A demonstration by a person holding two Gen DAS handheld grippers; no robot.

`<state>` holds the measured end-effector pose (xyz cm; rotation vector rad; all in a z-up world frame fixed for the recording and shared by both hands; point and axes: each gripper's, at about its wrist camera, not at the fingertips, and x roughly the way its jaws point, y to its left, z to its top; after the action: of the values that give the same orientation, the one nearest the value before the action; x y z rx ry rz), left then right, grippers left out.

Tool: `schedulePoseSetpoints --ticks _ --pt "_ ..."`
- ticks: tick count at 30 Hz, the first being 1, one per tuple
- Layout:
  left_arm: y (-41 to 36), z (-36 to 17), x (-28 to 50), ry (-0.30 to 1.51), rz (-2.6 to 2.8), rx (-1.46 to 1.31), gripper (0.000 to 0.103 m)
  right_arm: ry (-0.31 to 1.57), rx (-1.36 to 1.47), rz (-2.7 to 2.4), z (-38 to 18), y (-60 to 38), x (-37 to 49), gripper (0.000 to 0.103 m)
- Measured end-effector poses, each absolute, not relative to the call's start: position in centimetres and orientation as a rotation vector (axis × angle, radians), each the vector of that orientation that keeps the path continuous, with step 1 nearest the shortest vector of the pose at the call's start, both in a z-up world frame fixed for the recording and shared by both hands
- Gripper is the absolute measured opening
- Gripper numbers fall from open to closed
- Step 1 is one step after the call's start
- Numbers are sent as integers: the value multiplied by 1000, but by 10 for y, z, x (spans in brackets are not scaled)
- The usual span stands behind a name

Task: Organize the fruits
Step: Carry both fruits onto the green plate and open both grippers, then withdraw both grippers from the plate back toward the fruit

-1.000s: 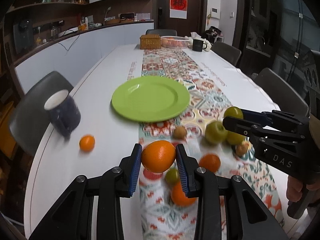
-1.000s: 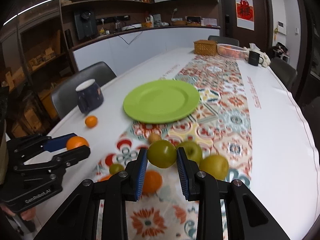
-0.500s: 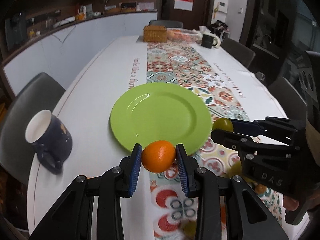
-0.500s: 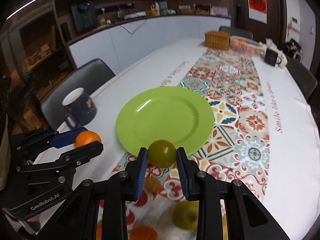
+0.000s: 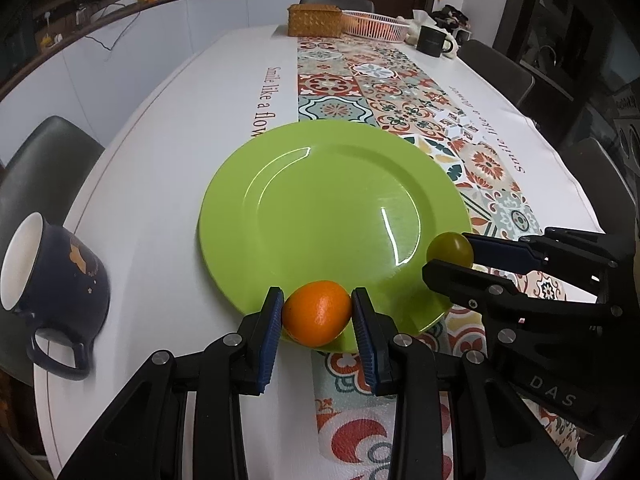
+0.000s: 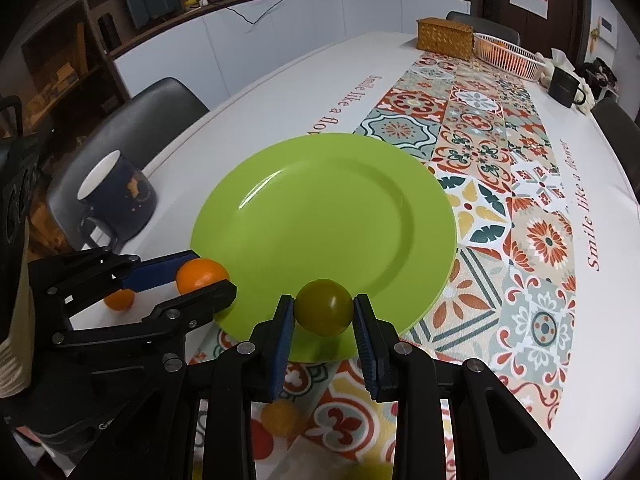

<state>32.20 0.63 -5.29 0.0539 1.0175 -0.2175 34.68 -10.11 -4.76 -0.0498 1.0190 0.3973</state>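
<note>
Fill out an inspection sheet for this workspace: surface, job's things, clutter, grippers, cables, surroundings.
Surface: white table with a patterned tile runner down its middle.
Job's things: empty green plate; orange and green fruit, both held at the plate's near edge; a small orange lying on the table.
Clutter: dark blue mug; black mug; wicker box; white basket.
Grippers: left gripper shut on the orange; right gripper shut on the green fruit.
Cables: one hangs over the white cabinets.
Surroundings: dark chairs, counter, shelves.
</note>
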Motion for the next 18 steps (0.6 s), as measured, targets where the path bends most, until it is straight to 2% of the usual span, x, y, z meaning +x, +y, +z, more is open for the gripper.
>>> schedulePoseSetpoints --ticks 3,5,18 --pt "9 -49 319 999 -208 51 44 1014 -45 383 -48 -104 347 33" --pt "11 -44 314 986 -200 48 45 1009 -42 373 -46 -106 344 40" --pt "10 14 233 792 -101 121 66 818 -65 306 8 -133 270 41"
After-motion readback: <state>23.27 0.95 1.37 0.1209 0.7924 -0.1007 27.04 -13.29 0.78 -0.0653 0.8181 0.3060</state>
